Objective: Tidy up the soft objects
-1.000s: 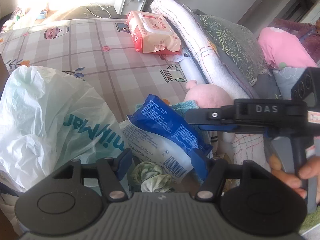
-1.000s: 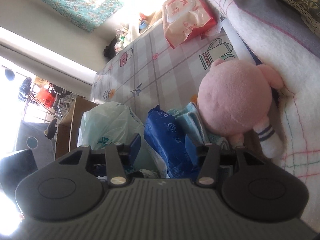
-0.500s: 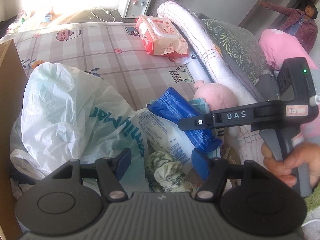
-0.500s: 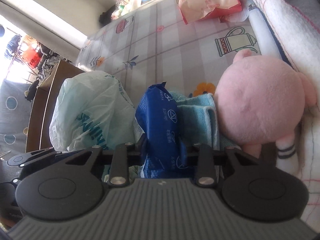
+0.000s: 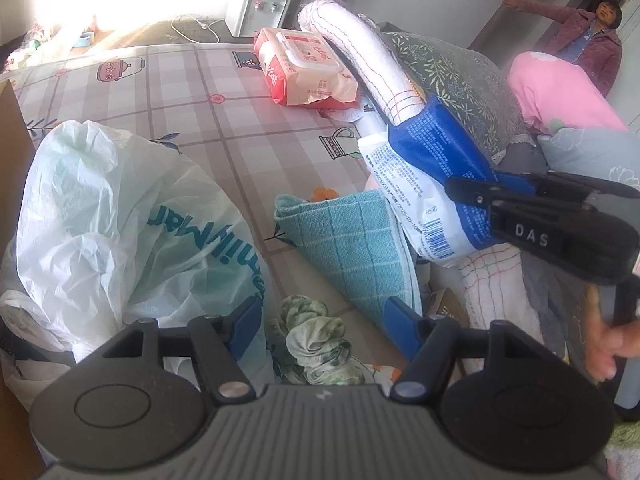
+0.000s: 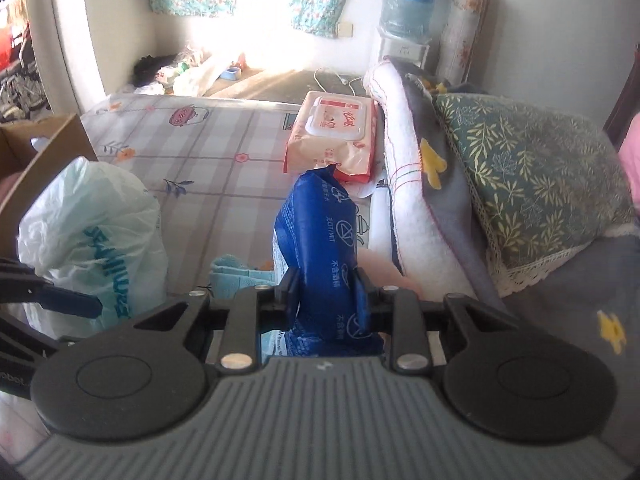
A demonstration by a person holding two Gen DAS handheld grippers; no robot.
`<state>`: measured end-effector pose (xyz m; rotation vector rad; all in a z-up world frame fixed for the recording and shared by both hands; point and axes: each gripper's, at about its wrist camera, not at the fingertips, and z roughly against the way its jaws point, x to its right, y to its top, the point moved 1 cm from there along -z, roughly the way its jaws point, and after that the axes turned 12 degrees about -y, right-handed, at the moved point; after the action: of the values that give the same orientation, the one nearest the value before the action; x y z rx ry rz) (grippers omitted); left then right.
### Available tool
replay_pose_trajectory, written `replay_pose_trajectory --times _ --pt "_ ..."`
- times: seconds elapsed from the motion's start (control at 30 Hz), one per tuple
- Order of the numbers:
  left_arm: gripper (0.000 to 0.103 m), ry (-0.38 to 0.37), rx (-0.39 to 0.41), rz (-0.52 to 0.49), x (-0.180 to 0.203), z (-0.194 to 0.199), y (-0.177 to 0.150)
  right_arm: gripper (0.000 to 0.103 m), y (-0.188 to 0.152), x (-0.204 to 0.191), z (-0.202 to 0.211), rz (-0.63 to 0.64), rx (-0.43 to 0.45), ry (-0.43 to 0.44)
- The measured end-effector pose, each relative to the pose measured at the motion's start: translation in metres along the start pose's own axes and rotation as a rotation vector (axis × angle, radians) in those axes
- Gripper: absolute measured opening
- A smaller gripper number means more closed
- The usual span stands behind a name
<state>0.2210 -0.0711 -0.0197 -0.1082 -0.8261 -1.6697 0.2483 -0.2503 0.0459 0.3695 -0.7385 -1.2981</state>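
Observation:
My right gripper (image 6: pixel 326 294) is shut on a blue and white tissue pack (image 6: pixel 320 240) and holds it up above the bed; the pack also shows in the left wrist view (image 5: pixel 424 184), clamped by the right gripper (image 5: pixel 472 196). My left gripper (image 5: pixel 324 320) is open and empty, low over a green scrunchie (image 5: pixel 316 344). A teal folded towel (image 5: pixel 352 248) lies just beyond it. A white plastic bag (image 5: pixel 120 220) sits to the left. A little of the pink plush (image 6: pixel 380 264) shows behind the pack.
A red wet-wipes pack (image 5: pixel 304 68) lies further back on the checked bed sheet (image 5: pixel 200 92). A rolled white blanket (image 5: pixel 368 64) and a leaf-print pillow (image 6: pixel 532 176) line the right side. A cardboard box edge (image 6: pixel 48 148) stands at the left. A person (image 5: pixel 592 28) stands in the doorway.
My right gripper closed on the blue tissue pack and lifted it up and to the right, uncovering the teal towel. My left gripper stayed open over the scrunchie.

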Motion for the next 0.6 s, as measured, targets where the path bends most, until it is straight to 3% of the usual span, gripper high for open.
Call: replay_pose_trajectory --times 0.13,0.2,0.4,0.47,0.6 --pt "0.068 0.011 -0.009 0.008 -0.003 -0.003 -0.003 0.027 -0.016 -0.037 0.011 0.173 0.078 -0.084" --pt "0.068 0.011 -0.003 0.017 -0.006 0.0 -0.003 0.028 -0.021 -0.051 0.014 0.226 0.086 -0.073" --pt "0.067 0.014 0.0 0.017 -0.011 0.005 -0.003 0.031 -0.03 -0.053 0.012 0.187 0.042 0.0" --pt "0.067 0.007 -0.005 0.023 -0.011 0.004 -0.004 0.048 -0.027 -0.039 0.011 0.067 -0.001 0.116" --pt "0.067 -0.018 -0.004 0.028 -0.01 0.004 -0.004 0.056 -0.027 -0.004 0.001 -0.211 -0.116 0.377"
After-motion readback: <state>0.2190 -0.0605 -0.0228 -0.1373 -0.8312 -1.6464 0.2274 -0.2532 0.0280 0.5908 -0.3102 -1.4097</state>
